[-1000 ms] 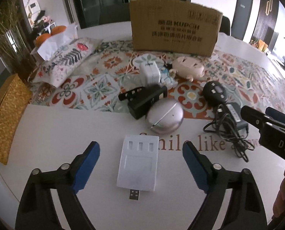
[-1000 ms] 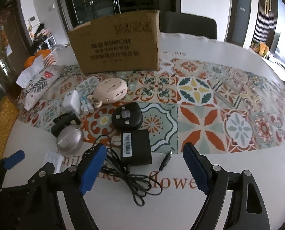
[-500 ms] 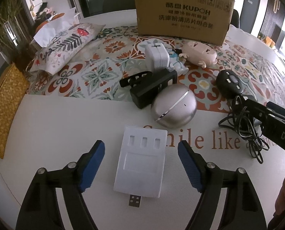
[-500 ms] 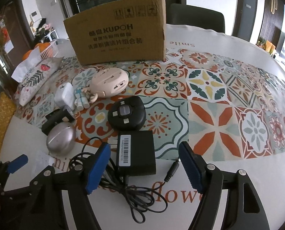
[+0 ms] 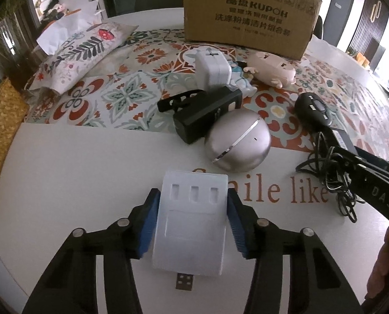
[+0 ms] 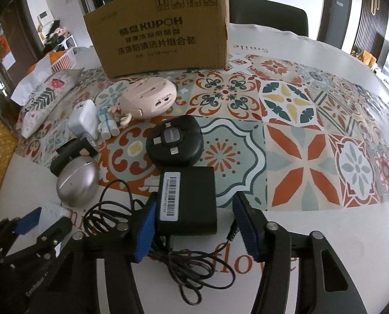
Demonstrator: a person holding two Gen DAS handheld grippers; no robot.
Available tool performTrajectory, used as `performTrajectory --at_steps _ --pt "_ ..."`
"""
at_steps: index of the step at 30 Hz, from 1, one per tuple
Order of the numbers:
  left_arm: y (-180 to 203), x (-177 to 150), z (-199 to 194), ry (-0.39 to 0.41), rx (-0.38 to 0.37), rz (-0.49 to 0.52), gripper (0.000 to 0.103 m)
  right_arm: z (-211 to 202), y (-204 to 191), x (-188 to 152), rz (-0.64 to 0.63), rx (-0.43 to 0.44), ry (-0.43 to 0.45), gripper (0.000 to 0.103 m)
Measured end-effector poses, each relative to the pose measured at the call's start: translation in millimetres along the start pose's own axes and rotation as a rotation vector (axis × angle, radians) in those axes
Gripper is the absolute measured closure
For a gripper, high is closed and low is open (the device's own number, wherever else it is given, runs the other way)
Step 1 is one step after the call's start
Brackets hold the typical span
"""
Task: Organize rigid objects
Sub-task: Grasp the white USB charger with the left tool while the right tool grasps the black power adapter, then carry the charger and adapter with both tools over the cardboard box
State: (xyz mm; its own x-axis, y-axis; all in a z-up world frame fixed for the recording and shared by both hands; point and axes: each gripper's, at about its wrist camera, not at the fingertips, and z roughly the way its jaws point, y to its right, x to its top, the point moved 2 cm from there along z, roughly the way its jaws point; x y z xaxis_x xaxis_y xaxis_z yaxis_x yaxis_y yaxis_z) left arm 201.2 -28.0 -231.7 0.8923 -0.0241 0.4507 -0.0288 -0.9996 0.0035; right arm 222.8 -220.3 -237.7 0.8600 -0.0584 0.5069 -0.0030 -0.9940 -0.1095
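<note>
Each gripper is built from black plastic arms fitted with ribbed blue pads [image 5: 149,223] on the inner faces of the fingers. Round silver screws [image 5: 123,222] are set along the arms of the left gripper [image 5: 191,222] and the right gripper [image 6: 195,229]. White lettering [image 5: 382,196] is printed on the right one's side.

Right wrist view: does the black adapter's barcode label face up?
Yes, the white barcode label lies on the adapter's top face, toward the camera.
</note>
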Motion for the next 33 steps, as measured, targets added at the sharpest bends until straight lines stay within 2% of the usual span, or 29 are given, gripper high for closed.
performTrajectory --at_steps 2,15,33 --pt "-2 1 0 0.004 -0.011 0.001 0.054 -1 -2 0 -0.002 0.006 -0.001 0.06" --pt "0 9 -32 0.078 -0.071 0.014 0.055 -24 -5 -2 0.024 0.008 0.003 0.06" --pt "16 46 -112 0.255 -0.119 0.05 0.055 -105 -2 22 0.043 -0.01 0.16 0.06"
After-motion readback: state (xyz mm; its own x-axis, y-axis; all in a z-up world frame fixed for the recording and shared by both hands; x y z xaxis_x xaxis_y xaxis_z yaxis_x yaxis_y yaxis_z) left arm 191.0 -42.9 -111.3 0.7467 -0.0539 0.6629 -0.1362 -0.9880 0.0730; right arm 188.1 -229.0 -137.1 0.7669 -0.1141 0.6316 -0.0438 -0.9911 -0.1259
